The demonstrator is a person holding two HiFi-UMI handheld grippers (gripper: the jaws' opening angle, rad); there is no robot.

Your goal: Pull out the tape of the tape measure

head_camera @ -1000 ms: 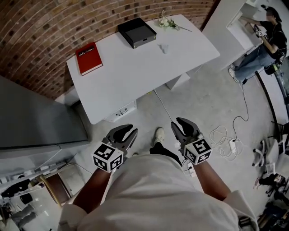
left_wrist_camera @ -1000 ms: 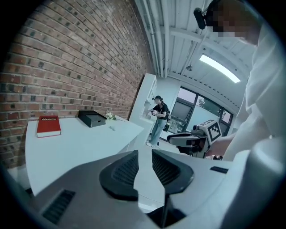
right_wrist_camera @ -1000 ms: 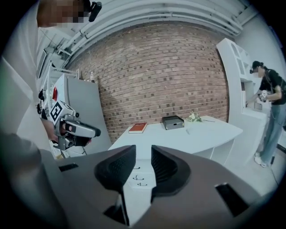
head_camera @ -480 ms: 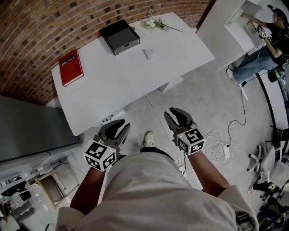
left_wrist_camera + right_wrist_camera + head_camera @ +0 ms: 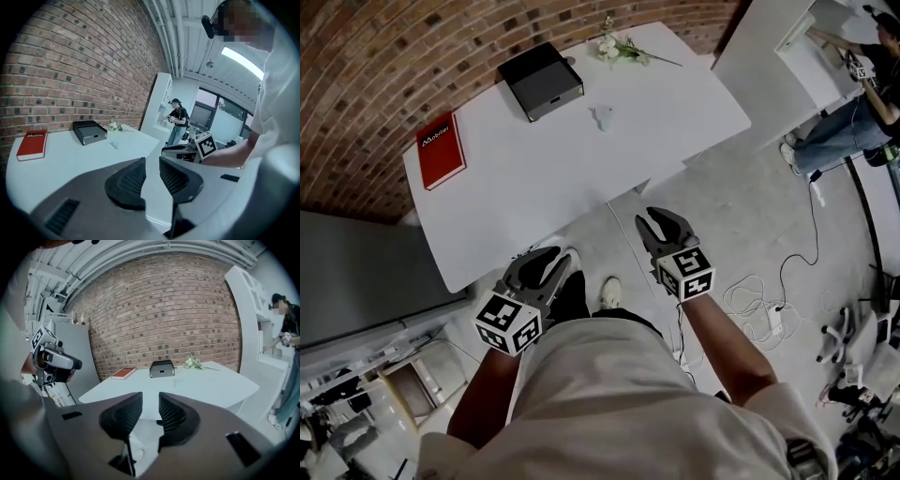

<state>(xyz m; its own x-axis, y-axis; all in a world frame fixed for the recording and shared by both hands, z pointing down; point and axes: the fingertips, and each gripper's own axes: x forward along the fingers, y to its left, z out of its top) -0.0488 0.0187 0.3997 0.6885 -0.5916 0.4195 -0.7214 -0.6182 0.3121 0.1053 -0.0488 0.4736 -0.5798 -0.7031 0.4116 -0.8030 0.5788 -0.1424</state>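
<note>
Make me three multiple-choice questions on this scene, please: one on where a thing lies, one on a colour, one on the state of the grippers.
1. In the head view, where on the white table does the red book lie?
A. at the right end
B. at the left end, near the brick wall
C. in the middle

2. What colour is the box beside the flowers?
A. white
B. red
C. black

3. How do the left gripper and the right gripper stand?
A. both open, nothing between the jaws
B. both shut on the book
C. left shut, right open

Answers:
1 B: the book sits at the table's left end, close to the bricks.
2 C: the box looks black against the white top.
3 A: each gripper view shows a clear gap between its pads, with nothing held in it.
</note>
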